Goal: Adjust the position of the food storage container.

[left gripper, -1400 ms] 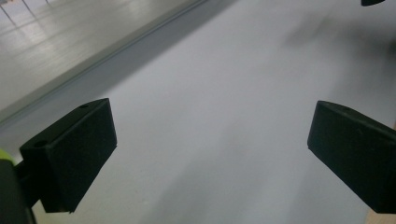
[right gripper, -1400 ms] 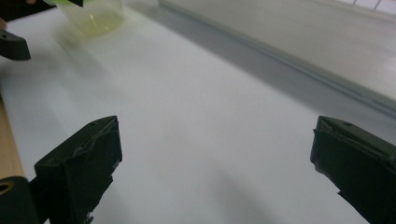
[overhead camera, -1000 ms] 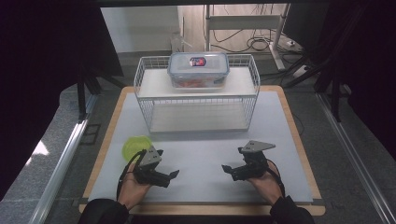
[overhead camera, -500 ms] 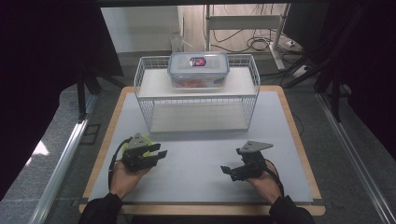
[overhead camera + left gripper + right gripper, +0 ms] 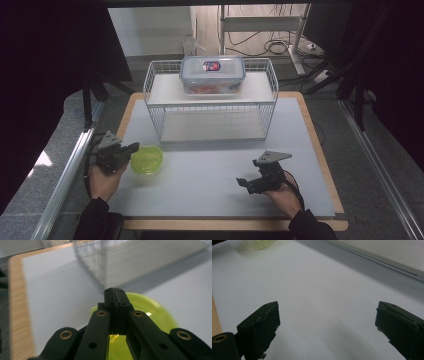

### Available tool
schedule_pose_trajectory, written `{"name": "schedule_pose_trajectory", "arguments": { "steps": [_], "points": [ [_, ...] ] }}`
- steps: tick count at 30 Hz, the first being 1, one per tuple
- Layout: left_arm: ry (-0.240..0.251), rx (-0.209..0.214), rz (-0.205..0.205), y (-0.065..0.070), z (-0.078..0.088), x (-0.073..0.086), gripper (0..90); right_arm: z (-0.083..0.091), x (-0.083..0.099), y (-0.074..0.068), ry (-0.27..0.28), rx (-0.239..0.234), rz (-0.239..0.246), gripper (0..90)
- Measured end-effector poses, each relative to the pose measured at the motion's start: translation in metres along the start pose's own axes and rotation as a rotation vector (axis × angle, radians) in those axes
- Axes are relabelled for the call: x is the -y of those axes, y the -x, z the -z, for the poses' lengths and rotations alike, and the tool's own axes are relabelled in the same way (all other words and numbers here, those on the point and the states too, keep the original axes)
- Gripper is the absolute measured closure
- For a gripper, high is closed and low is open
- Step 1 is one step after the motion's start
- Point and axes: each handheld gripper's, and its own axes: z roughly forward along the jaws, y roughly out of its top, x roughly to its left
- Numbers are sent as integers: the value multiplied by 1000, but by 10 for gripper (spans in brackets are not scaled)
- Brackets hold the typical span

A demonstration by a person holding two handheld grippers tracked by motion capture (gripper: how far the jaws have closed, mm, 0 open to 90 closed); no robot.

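Left gripper [image 5: 131,149] sits at the left edge of the grey mat [image 5: 210,185], its 2 jaws pressed together on the near rim of the green bowl [image 5: 147,159]. From the left gripper view the jaws meet in 1 closed line right at the bowl's [image 5: 150,312] edge, with green showing below and beyond them, so the rim appears pinched between the pads; they have just been closing, with that rim in the gap. The step in hand looks like the pick-up itself: the grip seems made, and the bowl is ready to be carried.

That bowl is a small, round, shallow dish of translucent lime-green plastic, lying on the mat just in front of the white wire rack [image 5: 210,107], near its left corner. It looks light and thin-walled, so a rim pinch should hold, though the dish may tilt as it rises.

The rack has 2 levels: a clear lidded box [image 5: 212,75] stands on the upper shelf, and the lower shelf is bare. A likely next move is to lift the bowl clear of the mat and bring it toward the rack, keeping it level and clear of the wires.

Right gripper [image 5: 248,183] rests low on the mat well to the right, jaws wide apart and holding nothing.
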Motion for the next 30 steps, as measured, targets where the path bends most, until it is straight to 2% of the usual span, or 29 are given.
{"name": "schedule_pose_trajectory", "arguments": {
  "steps": [4,8,11,15,18,20,24,26,30],
  "points": [
    [-27,-30,52,-20,-1,12,900,0,0,1,-3,1,-1,58],
    [-83,-45,74,-28,-7,23,900,1,0,1,-5,4,1,60],
    [-126,-59,67,-30,-7,31,900,2,0,1,-3,10,4,61],
    [-152,-30,84,-29,-9,37,900,2,0,2,-3,13,0,62],
    [-176,2,77,-24,-15,38,900,2,0,1,-11,14,0,62],
    [-202,8,57,-21,-17,39,900,2,0,1,-11,14,3,63],
    [-211,52,77,-17,-20,41,900,2,0,1,-15,17,2,62],
    [-226,48,63,-16,-22,42,900,2,1,2,-16,14,-2,63],
    [-226,77,83,-14,-26,42,900,1,1,1,-23,13,-4,63]
  ]
}}
